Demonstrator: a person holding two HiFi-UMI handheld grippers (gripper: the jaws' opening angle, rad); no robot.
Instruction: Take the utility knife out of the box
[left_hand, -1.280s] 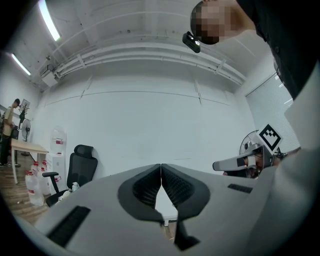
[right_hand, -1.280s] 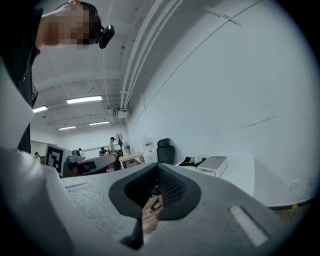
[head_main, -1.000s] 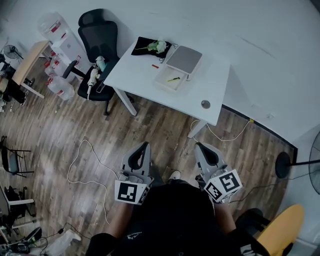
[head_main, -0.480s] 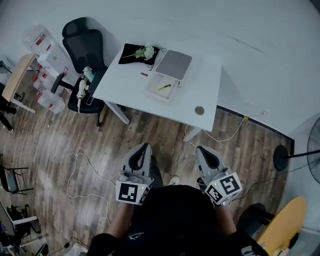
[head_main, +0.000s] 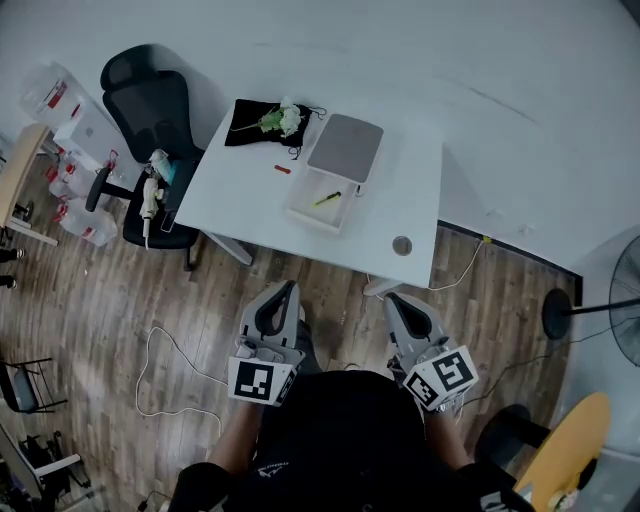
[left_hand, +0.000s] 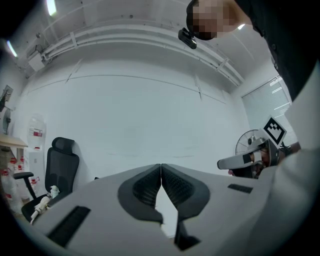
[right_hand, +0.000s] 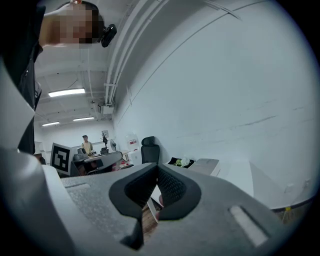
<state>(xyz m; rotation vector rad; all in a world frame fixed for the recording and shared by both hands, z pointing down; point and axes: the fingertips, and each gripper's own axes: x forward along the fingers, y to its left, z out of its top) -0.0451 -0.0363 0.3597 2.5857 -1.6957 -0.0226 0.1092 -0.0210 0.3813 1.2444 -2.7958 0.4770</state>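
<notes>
Left gripper (head_main: 285, 291): jaws together, pads meeting tip to tip (left_hand: 161, 166), nothing between them. Held over the wooden floor (head_main: 120, 300), short of the near edge of the bench (head_main: 405, 190).

Right gripper (head_main: 392, 299): jaws likewise closed at the tips (right_hand: 156, 167), nothing clamped. Held beside the left gripper, also short of the near edge and well apart from everything on the bench.

Box (head_main: 303, 205): open, white, shallow, about mid-bench. Utility knife (head_main: 327, 199): yellow-green, lying inside the box, untouched by either gripper.

Also on the bench:
- Grey flat panel (head_main: 346, 147), just beyond the box toward the far edge; attached to the box or not, cannot tell.
- Small red item (head_main: 283, 169), left of the box.
- Black cloth (head_main: 250, 125) at the far left corner, with a white-and-green flower (head_main: 285, 117) on it.
- Small round disc (head_main: 402, 245) near the near right corner.

Black office chair (head_main: 140, 95) off the left edge of the bench.
</notes>
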